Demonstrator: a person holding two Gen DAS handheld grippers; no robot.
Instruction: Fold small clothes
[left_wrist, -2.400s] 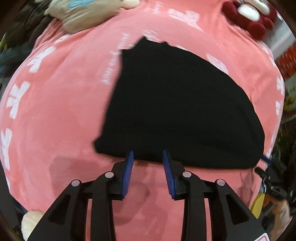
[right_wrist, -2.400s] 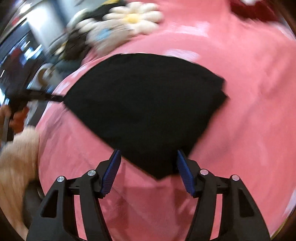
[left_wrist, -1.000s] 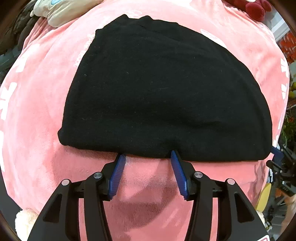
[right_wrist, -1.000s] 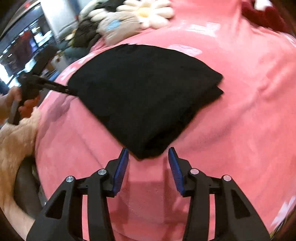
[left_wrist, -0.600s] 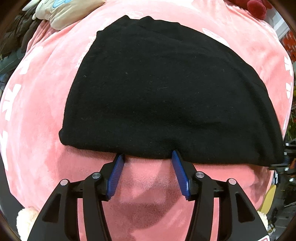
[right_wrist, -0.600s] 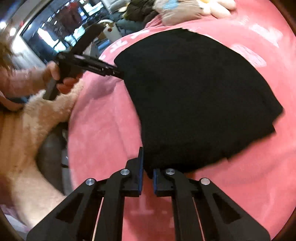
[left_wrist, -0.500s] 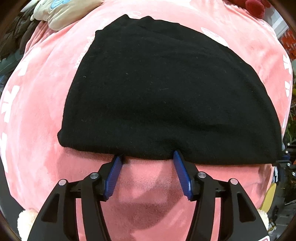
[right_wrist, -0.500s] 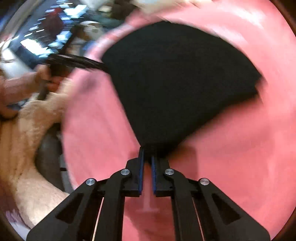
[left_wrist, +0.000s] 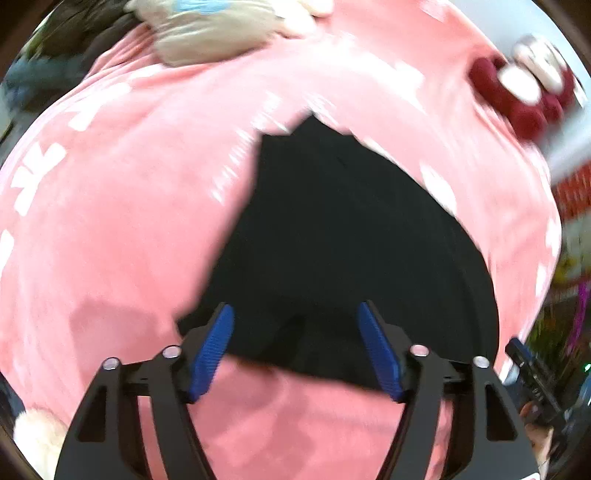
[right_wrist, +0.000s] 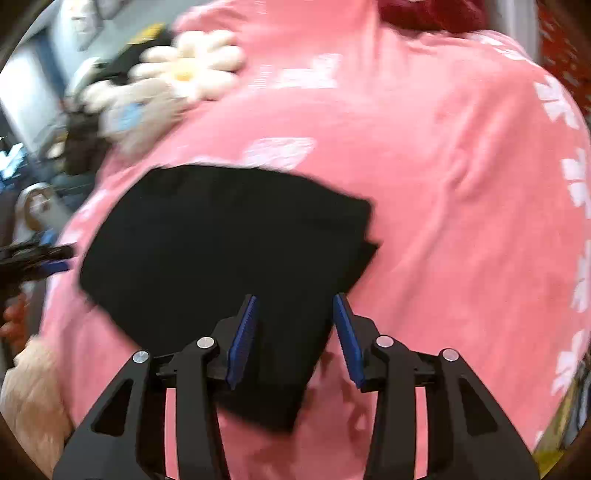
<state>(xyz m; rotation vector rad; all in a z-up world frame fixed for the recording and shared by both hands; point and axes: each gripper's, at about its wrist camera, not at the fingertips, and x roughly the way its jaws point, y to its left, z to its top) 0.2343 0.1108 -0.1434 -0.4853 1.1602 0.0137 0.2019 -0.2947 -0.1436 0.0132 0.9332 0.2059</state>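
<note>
The folded black knit garment (left_wrist: 347, 236) lies flat on the pink plush blanket with white markings (left_wrist: 122, 206), evidently set down as a finished fold. The left gripper (left_wrist: 295, 347) and right gripper (right_wrist: 293, 336) are both opening, fingers apart over its near edge, pressing nothing. Bare blanket surrounds it; the cream daisy-shaped plush cushion (right_wrist: 192, 74) lies well clear.

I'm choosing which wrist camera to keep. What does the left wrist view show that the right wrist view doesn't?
Only left: a red plush at top right, and the garment's near edge running between the opening left gripper fingers.
Only right: a daisy plush, and the garment's corner under the opening right gripper.
Both: the folded black garment on the pink blanket, gripped by neither.
</note>
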